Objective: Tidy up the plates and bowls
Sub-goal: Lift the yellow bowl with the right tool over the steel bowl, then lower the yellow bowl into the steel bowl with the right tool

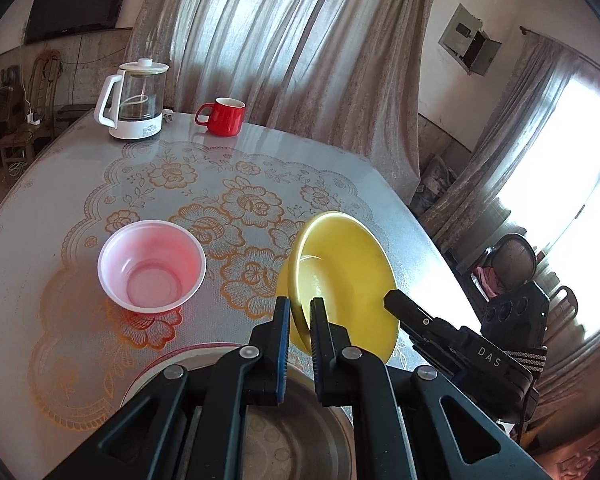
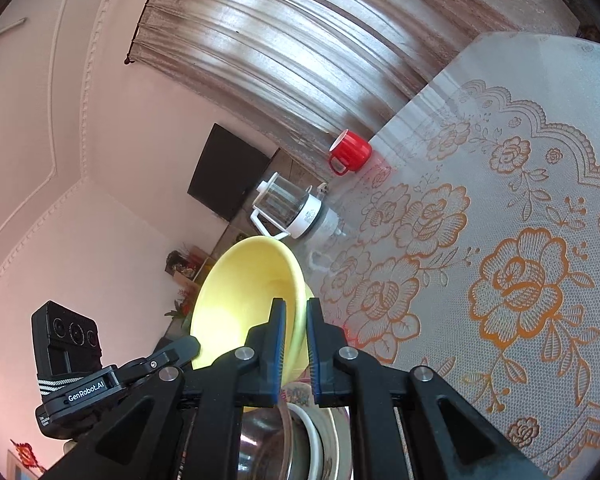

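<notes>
The yellow plate (image 1: 340, 276) was held tilted above the table (image 1: 40, 216), its rim clamped by the left gripper (image 1: 300, 308) and right gripper (image 2: 296, 312); stacking remained; the pink bowl (image 1: 152, 266) stood untouched nearby.

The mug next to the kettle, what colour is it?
The mug is red, clearest in the left wrist view.

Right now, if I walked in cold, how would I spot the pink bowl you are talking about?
Find the round table with the orange rose-patterned lace cover. On its near side, beside the yellow plate, the pink bowl sits upright and empty on the lace. It is the only pale, translucent pink dish; the red mug and glass kettle stand at the far edge.
</notes>
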A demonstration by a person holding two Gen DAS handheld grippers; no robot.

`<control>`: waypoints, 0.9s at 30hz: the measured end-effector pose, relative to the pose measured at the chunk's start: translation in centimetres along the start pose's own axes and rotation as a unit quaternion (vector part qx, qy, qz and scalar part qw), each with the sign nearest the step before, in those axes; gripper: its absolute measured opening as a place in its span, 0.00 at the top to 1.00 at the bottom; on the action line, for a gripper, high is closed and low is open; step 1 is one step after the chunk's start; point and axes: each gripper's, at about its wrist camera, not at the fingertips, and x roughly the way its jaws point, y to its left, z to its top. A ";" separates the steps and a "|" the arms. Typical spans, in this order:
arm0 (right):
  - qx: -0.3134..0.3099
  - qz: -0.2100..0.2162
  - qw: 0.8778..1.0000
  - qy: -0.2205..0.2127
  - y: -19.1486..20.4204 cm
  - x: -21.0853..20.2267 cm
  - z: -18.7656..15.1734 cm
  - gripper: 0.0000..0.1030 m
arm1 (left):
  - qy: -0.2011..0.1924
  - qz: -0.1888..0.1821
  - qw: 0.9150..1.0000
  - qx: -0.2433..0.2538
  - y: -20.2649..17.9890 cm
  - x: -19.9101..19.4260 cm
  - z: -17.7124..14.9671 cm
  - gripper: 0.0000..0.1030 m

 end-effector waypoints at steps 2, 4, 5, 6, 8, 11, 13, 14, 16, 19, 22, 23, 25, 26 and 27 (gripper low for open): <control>-0.006 -0.002 1.000 0.006 0.9 -0.1 -0.5 0.91 | -0.002 -0.001 1.000 -0.002 0.4 -0.9 -0.7 0.91; -0.017 -0.004 1.000 0.011 1.9 -0.2 -1.1 0.91 | -0.004 0.007 1.000 0.007 0.7 -1.9 -1.6 0.91; -0.019 -0.001 1.000 0.015 2.4 -0.3 -1.4 0.91 | -0.006 0.008 1.000 0.011 0.9 -2.4 -2.0 0.91; -0.022 0.000 1.000 0.017 2.7 -0.4 -1.7 0.91 | -0.007 0.009 1.000 0.012 1.1 -2.9 -2.5 0.91; -0.031 0.003 0.999 0.022 3.8 -0.6 -2.4 0.91 | -0.007 0.007 1.000 0.010 1.7 -3.7 -3.3 0.91; -0.046 0.001 0.998 0.034 5.2 -0.8 -3.3 0.91 | -0.003 0.006 1.000 0.000 2.8 -4.5 -4.5 0.91; -0.058 -0.005 0.997 0.044 6.1 -0.9 -4.2 0.91 | 0.002 0.004 1.000 -0.004 3.5 -4.9 -5.5 0.90; -0.060 -0.009 0.997 0.050 6.4 -0.9 -4.6 0.91 | 0.006 0.005 1.000 -0.007 3.8 -5.1 -6.1 0.90; -0.065 -0.013 0.996 0.060 6.8 -0.9 -5.5 0.91 | 0.012 0.005 1.000 -0.010 4.3 -5.5 -7.0 0.90; -0.070 -0.028 0.994 0.080 7.3 -0.7 -6.7 0.91 | 0.022 0.003 1.000 -0.021 5.1 -5.8 -8.0 0.90; -0.072 -0.044 0.992 0.096 7.5 -0.4 -7.8 0.91 | 0.025 -0.002 0.999 -0.030 5.7 -6.1 -8.8 0.90; -0.069 -0.049 0.991 0.100 7.4 -0.4 -8.1 0.91 | 0.026 -0.004 0.999 -0.032 5.8 -6.1 -9.0 0.90; -0.067 -0.060 0.990 0.108 7.3 -0.2 -8.7 0.91 | 0.027 -0.003 0.999 -0.030 5.9 -6.3 -9.4 0.90; -0.066 -0.065 0.989 0.114 7.2 0.0 -8.9 0.90 | 0.027 -0.002 0.999 -0.029 5.9 -6.4 -9.6 0.90; -0.068 -0.070 0.988 0.119 7.2 0.1 -9.2 0.90 | 0.026 -0.002 0.999 -0.028 5.9 -6.6 -9.7 0.90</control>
